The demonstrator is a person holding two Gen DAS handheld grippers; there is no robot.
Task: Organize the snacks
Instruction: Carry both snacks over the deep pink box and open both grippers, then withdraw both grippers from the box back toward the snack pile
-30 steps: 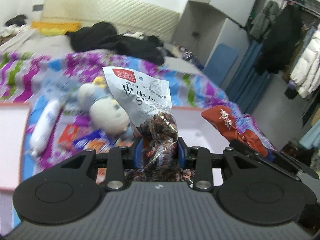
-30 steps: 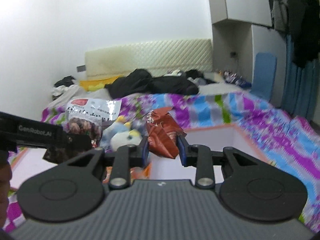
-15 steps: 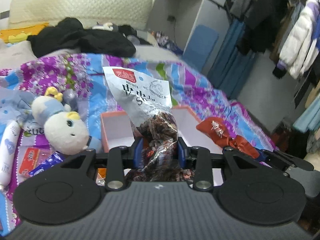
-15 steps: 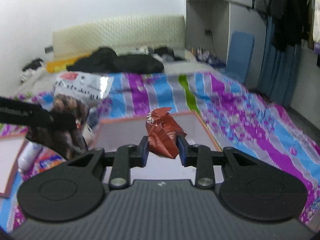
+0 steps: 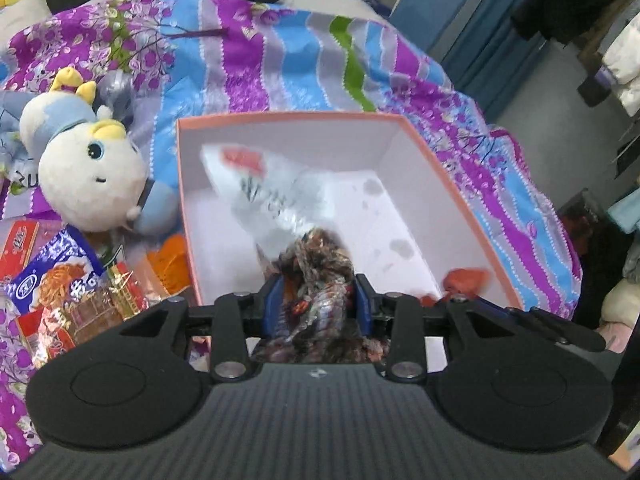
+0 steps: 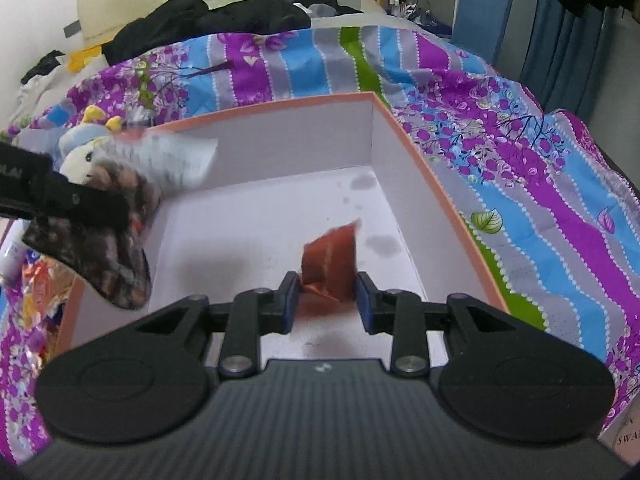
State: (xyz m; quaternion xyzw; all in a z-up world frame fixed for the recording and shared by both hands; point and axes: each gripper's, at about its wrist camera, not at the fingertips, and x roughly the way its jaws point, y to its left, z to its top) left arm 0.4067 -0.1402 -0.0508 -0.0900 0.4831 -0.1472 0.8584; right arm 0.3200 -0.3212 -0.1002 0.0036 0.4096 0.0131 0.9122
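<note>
A: Open box with a salmon-pink rim and white inside, sitting on the striped floral bedspread. Floor of it mostly bare, marked by a few grey blotches near the far right corner.

B: Anything inside?

A: Nothing lying loose on the floor. Above it, though, two packets. Left gripper clenched on a clear bag of dark snacks, blue pads pressing into its bunched middle, white printed top with a red label flopping forward over the box interior. Blurred, so print unreadable.

B: And the other side?

A: Right gripper clamped on an orange-red packet, held over the near right part of the box, a faint reddish shadow on the white floor beneath. Possibly just clear of the floor; hard to judge from this angle.

B: Seen from the right wrist view, where does the left bag hang?

A: At the box's near left corner, dark bulk drooping below the black finger, over the left wall.

B: Outside the box?

A: To its left on the bedspread, a plush toy, white and pale blue with yellow tufts, just beside the left wall. Nearer, a loose pile of snack packets: blue-purple, red, some foil. Black clothes heaped further back on the bed.
</note>
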